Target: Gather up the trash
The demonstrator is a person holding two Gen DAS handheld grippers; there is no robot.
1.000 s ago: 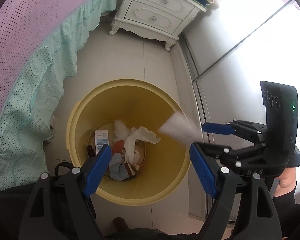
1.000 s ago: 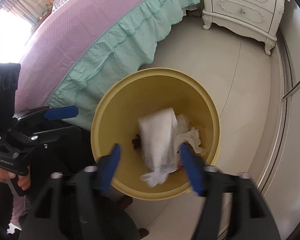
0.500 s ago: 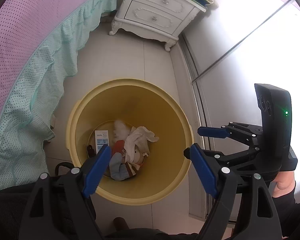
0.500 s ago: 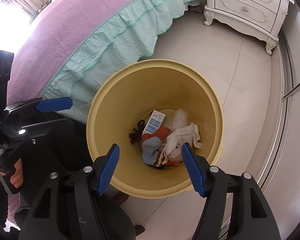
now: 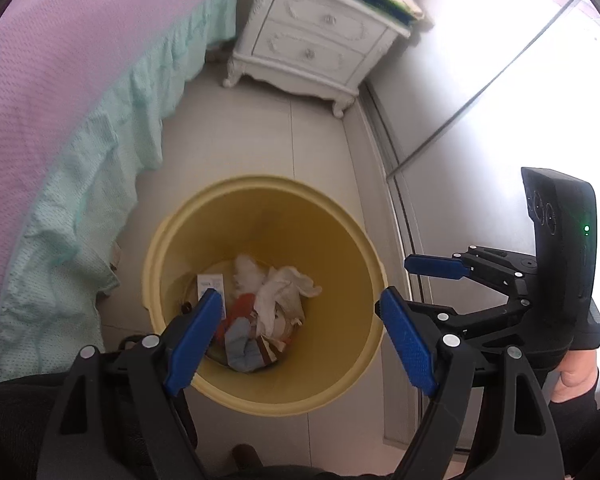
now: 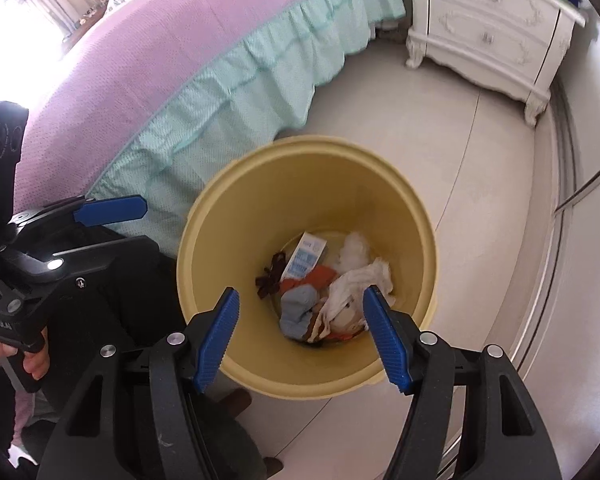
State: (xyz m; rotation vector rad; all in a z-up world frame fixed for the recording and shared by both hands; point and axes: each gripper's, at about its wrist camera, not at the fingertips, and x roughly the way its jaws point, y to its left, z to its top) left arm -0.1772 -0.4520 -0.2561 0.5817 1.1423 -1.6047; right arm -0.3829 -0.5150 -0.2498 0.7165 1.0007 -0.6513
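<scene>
The white tissue (image 6: 364, 280) I dropped a second ago now lies in the yellow bin (image 6: 204, 248), so both my right tool (image 6: 300, 336) and left tool (image 5: 300, 340) hang wide and empty above it.

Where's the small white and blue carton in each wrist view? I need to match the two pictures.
Left wrist: the carton lies at the bin's bottom, left of the rags, partly behind the left gripper finger.
Right wrist: the carton sits upper left in the trash pile, above the right gripper.
Shared landmark: the yellow bin, with the white nightstand beyond it.
</scene>
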